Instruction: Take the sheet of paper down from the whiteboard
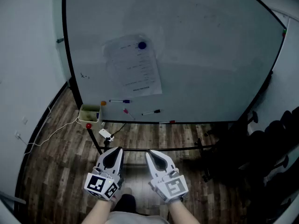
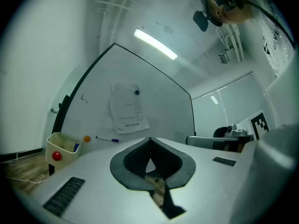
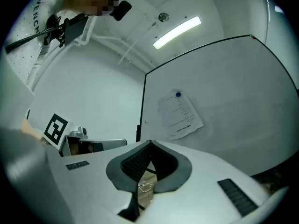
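Note:
A printed sheet of paper point(image 1: 135, 68) hangs on the whiteboard point(image 1: 201, 55), pinned at its top by a blue magnet point(image 1: 142, 45). The same sheet point(image 2: 127, 107) shows in the left gripper view and the sheet point(image 3: 181, 114) in the right gripper view, far beyond the jaws. My left gripper point(image 1: 112, 154) and right gripper point(image 1: 153, 157) are held side by side low in the head view, well short of the board. Both are shut with nothing between their tips. The left gripper point(image 2: 150, 139) and right gripper point(image 3: 149, 143) have jaw tips meeting.
Markers point(image 1: 120, 101) lie on the board's tray, with an orange magnet point(image 1: 103, 103) near them. A pale box point(image 1: 89, 113) with a red ball point(image 1: 88, 125) hangs at the board's lower left. A white cable point(image 1: 51, 134) runs over the wooden floor. Black chairs point(image 1: 275, 139) stand at right.

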